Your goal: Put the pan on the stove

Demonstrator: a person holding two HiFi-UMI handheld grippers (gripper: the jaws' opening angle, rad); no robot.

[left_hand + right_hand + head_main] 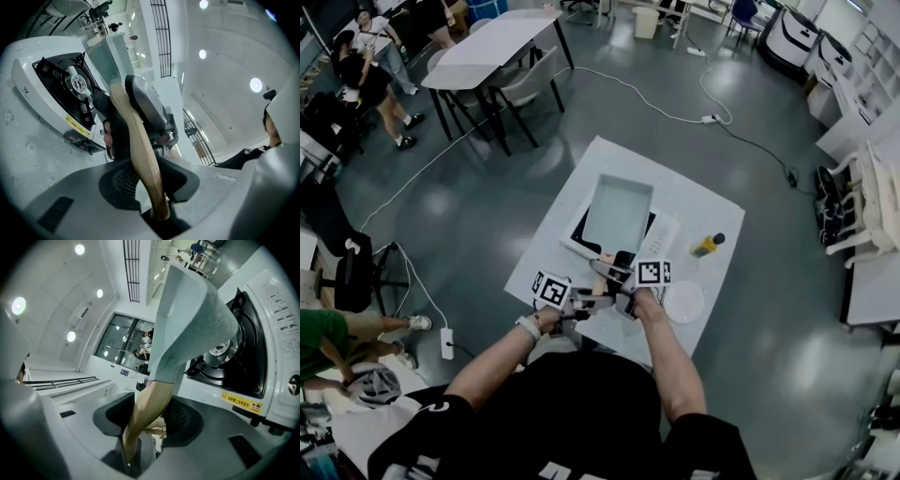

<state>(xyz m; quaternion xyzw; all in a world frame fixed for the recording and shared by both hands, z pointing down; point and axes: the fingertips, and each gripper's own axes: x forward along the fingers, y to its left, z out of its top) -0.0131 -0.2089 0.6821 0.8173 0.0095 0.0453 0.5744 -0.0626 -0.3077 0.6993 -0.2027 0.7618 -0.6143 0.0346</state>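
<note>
A pale grey-green rectangular pan (619, 212) hangs over the portable gas stove (577, 233) on the white table (717, 212). Its wooden handle (610, 269) points toward me. Both grippers are shut on that handle: the left gripper (591, 300) from the left, the right gripper (621, 283) from the right. In the left gripper view the handle (137, 140) runs up between the jaws of the left gripper (150, 182) to the pan (108, 58), with the stove's burner (75, 83) to the left. In the right gripper view the right gripper (147, 422) clamps the handle (149, 406) below the pan (190, 317); the stove (243, 357) lies to the right.
A small yellow bottle (708, 245) lies on the table right of the stove, and a white round dish (682, 302) sits near the table's front right. A cable (675, 111) runs over the floor beyond. Tables, chairs and seated people are at the far left.
</note>
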